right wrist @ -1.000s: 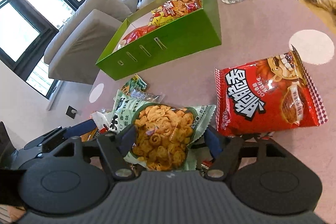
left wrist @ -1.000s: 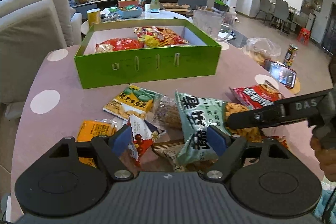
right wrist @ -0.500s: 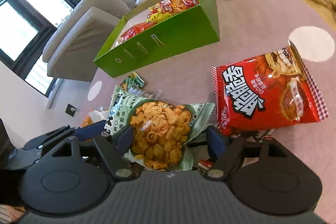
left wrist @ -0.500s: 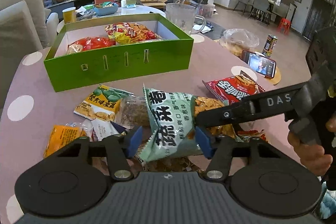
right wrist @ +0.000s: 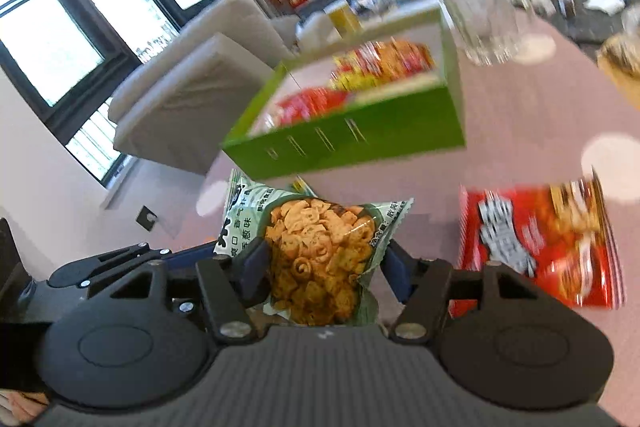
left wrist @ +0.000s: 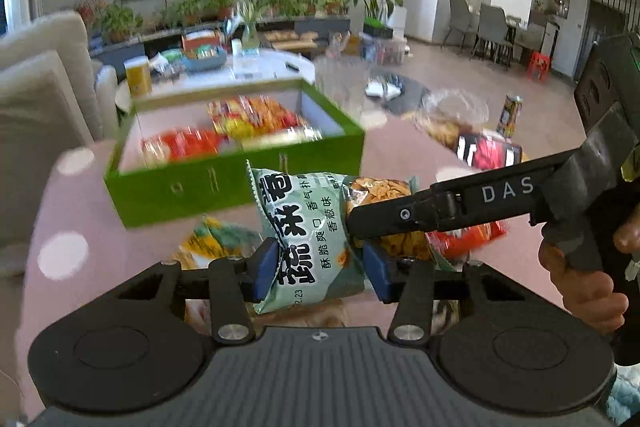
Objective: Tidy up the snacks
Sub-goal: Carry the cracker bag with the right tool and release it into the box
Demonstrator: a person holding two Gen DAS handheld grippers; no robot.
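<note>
Holding the green snack bag (left wrist: pixel 310 239) clamped in both grippers (left wrist: pixel 320 269) (right wrist: pixel 322 267), you carry it level toward the far green box (left wrist: pixel 224 183).

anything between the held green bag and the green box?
Only bare pink tablecloth between the green snack bag and the green box; clearest in the right wrist view.

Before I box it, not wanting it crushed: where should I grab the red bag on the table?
Pinch the red bag by its thin left end seam, coming in low from the left along the table. It lies flat, face up; the puffed middle would likely slip or crush.
</note>
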